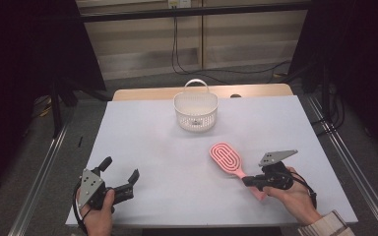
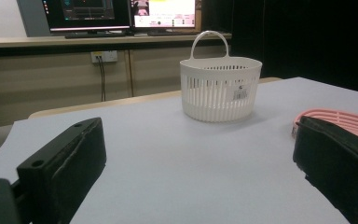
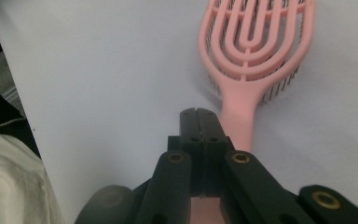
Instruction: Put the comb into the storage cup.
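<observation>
Table (image 1: 177, 162), white top, carries everything. Basket (image 1: 195, 112), white and slatted with its handle up, stands at 12 o'clock near the far edge, well apart from both tools. Left gripper (image 1: 120, 173) at 7 o'clock: jaws spread wide, nothing between them, resting low over bare table. Right gripper (image 1: 246, 181) at 4 o'clock: jaws clenched tight together, empty, tips lying over the brush handle; whether they touch it I can't tell. Hairbrush (image 1: 227, 158), pink, lies flat on the table at 4 o'clock, head toward the basket, handle toward the right hand (image 1: 295, 194).
</observation>
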`<control>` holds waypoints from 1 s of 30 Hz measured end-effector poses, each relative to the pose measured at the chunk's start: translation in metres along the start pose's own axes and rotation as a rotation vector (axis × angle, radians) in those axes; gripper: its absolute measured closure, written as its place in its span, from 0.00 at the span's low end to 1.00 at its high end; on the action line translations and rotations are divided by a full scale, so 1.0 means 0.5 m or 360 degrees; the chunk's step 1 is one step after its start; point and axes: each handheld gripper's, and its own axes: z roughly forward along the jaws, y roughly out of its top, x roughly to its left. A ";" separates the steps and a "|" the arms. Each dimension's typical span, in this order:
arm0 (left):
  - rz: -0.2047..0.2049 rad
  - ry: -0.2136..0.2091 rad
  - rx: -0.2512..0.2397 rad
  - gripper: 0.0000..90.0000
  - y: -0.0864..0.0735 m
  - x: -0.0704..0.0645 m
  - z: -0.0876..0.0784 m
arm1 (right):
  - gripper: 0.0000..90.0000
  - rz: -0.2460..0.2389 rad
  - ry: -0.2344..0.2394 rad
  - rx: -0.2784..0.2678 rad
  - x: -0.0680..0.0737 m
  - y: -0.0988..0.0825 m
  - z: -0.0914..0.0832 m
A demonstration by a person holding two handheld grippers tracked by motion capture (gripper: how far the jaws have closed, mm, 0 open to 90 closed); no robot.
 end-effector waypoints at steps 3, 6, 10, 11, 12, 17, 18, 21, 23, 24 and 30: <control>0.0000 0.0000 0.0000 0.03 0.000 0.000 0.000 | 1.00 0.0005 -0.0008 -0.0028 -0.003 0.003 -0.003; 0.0001 -0.0001 0.0000 0.03 0.000 0.000 0.000 | 1.00 0.0001 -0.0027 -0.0050 -0.004 0.004 -0.003; 0.0002 0.0000 0.0001 0.03 0.000 0.000 0.000 | 0.91 0.0011 -0.0024 -0.0078 -0.006 0.010 -0.007; 0.0003 -0.0001 0.0002 0.03 0.000 0.000 0.000 | 0.87 0.0013 -0.0033 -0.0081 -0.007 0.012 -0.008; 0.0004 0.0000 0.0002 0.03 0.000 0.000 0.000 | 0.78 0.0027 -0.0043 -0.0092 -0.007 0.014 -0.009; 0.0000 -0.0003 0.0000 0.03 0.000 -0.001 0.001 | 0.46 0.0066 -0.0064 -0.0087 -0.007 0.026 -0.011; 0.0001 -0.0004 0.0000 0.03 0.000 -0.001 0.001 | 0.41 0.0059 -0.0066 -0.0081 -0.006 0.027 -0.010; 0.0000 -0.0003 0.0001 0.03 0.000 0.000 0.001 | 0.29 0.0035 -0.0082 -0.0064 -0.004 0.031 -0.005; -0.0001 -0.0006 -0.0001 0.03 0.000 0.000 0.001 | 0.18 0.0025 -0.0094 -0.0061 -0.004 0.032 0.001; 0.0000 -0.0004 -0.0001 0.03 0.000 0.000 0.001 | 0.14 0.0029 -0.0110 -0.0063 -0.004 0.034 0.003; -0.0004 -0.0012 0.0005 0.03 -0.001 -0.003 0.002 | 0.04 0.0058 -0.0137 -0.0053 0.000 0.048 -0.002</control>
